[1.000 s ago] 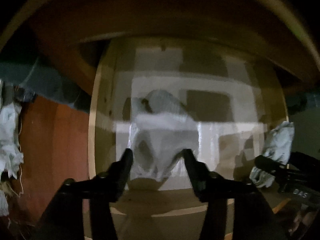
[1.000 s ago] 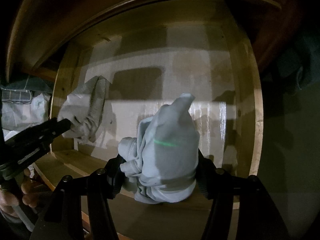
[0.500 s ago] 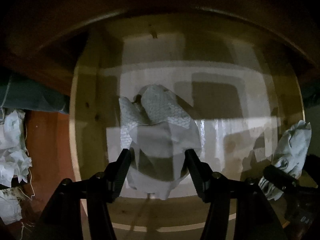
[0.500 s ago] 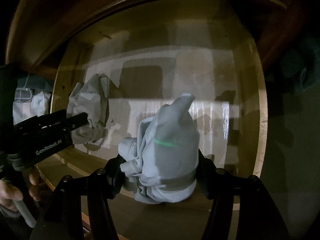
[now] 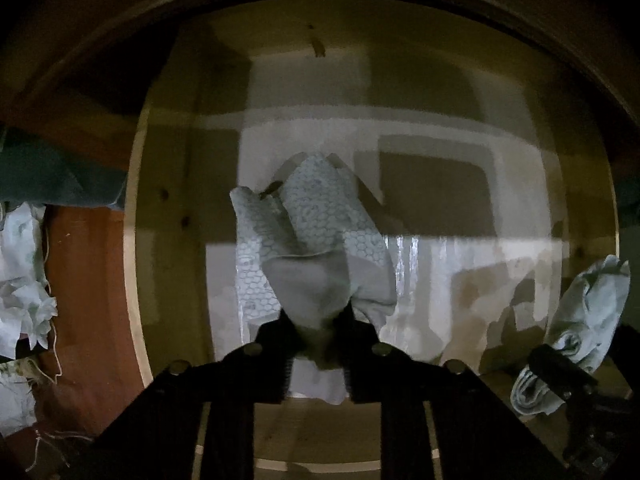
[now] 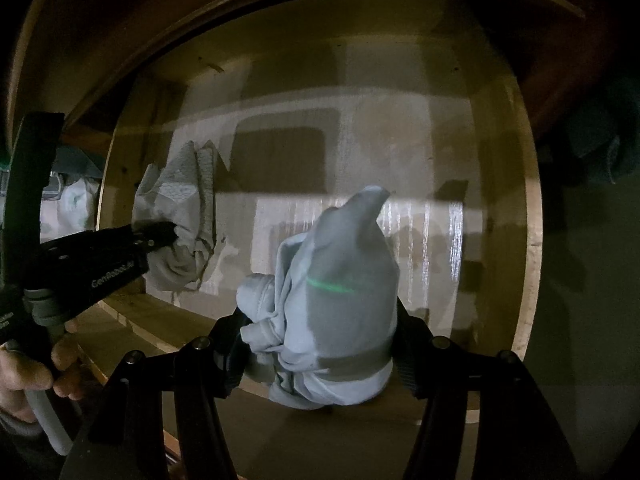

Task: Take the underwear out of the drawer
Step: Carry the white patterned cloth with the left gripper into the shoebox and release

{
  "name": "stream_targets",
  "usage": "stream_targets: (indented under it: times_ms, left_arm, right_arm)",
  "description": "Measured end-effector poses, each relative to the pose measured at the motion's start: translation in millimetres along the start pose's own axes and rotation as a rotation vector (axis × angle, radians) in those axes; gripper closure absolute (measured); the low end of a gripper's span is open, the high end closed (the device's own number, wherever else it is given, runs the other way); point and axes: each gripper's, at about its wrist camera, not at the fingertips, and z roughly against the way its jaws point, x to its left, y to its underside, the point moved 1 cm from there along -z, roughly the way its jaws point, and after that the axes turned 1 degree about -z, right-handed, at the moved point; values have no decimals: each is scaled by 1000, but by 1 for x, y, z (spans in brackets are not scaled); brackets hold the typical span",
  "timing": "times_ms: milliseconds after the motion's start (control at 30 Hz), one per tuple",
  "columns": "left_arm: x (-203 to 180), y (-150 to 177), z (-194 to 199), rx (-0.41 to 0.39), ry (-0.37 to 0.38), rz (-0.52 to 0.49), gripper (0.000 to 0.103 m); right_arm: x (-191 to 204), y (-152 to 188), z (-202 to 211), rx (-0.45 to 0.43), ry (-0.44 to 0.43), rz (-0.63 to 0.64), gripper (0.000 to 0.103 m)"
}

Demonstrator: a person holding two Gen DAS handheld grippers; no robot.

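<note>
Over the open drawer (image 5: 168, 280), the left gripper (image 5: 318, 322) has just clenched its jaws on patterned underwear (image 5: 316, 232), ready to lift. Beside it, the right gripper (image 6: 320, 344) grasps a pale bundle (image 6: 340, 300), keeping it clear of the drawer floor.

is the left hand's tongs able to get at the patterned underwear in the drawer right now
Yes, it seems so: the left tongs have just been closing and already pinch the patterned underwear, with nothing else in the drawer blocking them.

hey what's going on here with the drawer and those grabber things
A person is emptying an open wooden drawer with two handheld grippers. The right gripper is clamped on a bunched pale garment. The left gripper has just been closing and now pinches the patterned underwear, which is not yet out of the drawer.
</note>
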Motion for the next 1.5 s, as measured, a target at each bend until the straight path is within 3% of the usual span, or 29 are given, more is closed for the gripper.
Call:
stream_targets:
  times_ms: [200,867,1200,1500]
  left_arm:
    - [5,7,18,-37,11,6,87]
    - [5,70,132,-233,17,-147,88]
    - [9,93,225,-377,59,-192,88]
    - [8,103,356,-598,99,-251,87]
  right_arm:
    - [-1,0,-1,1,3,-2,44]
    - [-2,-1,-7,7,21,-25,44]
    - [-4,-1,-10,12,37,-29,45]
    - [-4,1,-11,15,46,-21,46]
